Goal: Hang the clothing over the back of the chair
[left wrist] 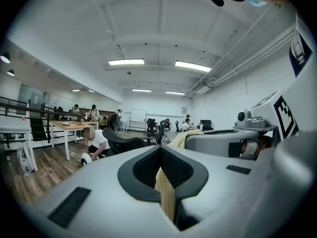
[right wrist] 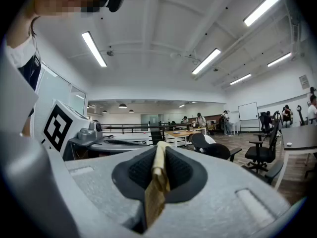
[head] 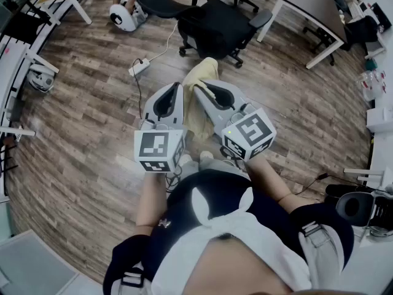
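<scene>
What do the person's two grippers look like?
The left gripper and the right gripper are light grey shells with black padded tongs. Each carries a white cube with black square markers; a small green light shows on the right one.

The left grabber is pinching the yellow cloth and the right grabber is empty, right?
Not quite. The right gripper is not empty: the right gripper view shows its jaws closed on the yellow cloth too. The left gripper does pinch the cloth, just as you said.
</scene>
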Demonstrator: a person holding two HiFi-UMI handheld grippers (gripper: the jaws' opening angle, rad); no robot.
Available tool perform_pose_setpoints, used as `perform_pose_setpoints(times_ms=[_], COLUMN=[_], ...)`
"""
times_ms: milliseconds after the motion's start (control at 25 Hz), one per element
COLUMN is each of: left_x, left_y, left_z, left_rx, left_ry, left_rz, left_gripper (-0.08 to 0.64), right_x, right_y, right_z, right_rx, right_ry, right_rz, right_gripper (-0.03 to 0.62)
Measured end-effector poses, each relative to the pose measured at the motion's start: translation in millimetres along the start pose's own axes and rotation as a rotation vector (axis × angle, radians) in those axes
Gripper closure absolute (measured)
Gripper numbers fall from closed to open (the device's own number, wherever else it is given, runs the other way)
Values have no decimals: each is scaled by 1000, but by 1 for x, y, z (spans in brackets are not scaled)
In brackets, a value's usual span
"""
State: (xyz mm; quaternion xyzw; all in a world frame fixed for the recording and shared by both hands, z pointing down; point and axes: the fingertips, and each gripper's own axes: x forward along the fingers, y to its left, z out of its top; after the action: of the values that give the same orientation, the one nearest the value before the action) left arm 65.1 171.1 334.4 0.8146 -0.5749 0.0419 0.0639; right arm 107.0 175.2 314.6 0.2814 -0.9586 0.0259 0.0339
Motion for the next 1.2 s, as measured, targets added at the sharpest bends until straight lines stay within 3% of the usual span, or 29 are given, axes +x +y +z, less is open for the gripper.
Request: perform_pose_setpoints(times_ms=[400,880,1200], left_x=[23,31,36], left_y=[-26,-31,-24], left_z=[-11,-21,-20], left_rx=[-17,-53,-37], left_ry=[30,19,18], left_rz=[-3,117,121], left_gripper=[554,554,554], right_x=[-20,-24,-18], right_y=[-25,-43,-42], right_z=[-13,-10,-18], right_rx=[50,29,38], right_ry=[-1,-15,-3], right_rz=[31,121,140], right_gripper=[565,565,565])
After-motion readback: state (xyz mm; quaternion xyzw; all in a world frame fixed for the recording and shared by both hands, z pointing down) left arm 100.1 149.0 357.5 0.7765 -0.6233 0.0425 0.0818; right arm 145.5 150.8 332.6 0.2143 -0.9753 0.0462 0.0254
